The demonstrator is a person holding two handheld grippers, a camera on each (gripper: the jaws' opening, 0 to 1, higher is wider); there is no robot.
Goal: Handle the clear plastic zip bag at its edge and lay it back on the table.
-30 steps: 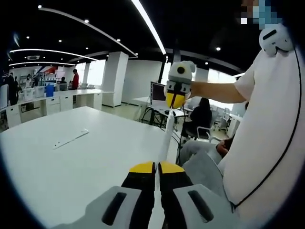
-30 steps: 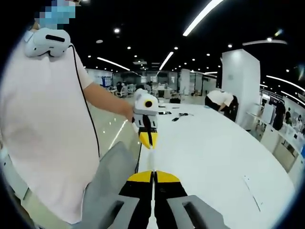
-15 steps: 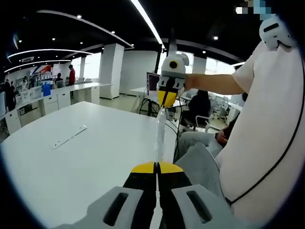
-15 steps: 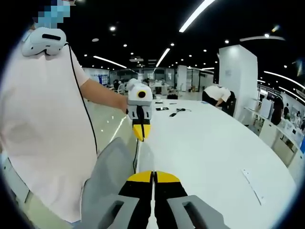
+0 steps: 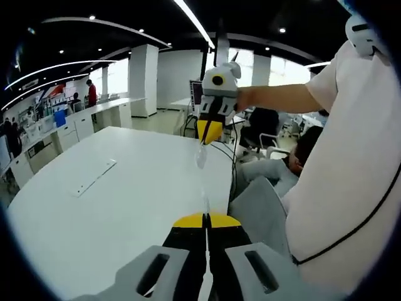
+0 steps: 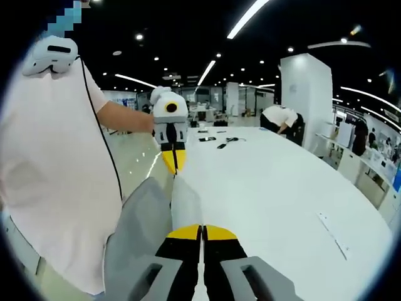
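Clear zip bag (image 5: 202,164) held taut in mid-air, long axis running gripper to gripper, above white tabletop (image 5: 119,207) near its edge. Left gripper (image 5: 205,221) clamped on one bag edge; right gripper (image 6: 202,232) clamped on opposite edge. Tabletop directly beneath: for laying down, lower both ends together, keeping the bag flat.
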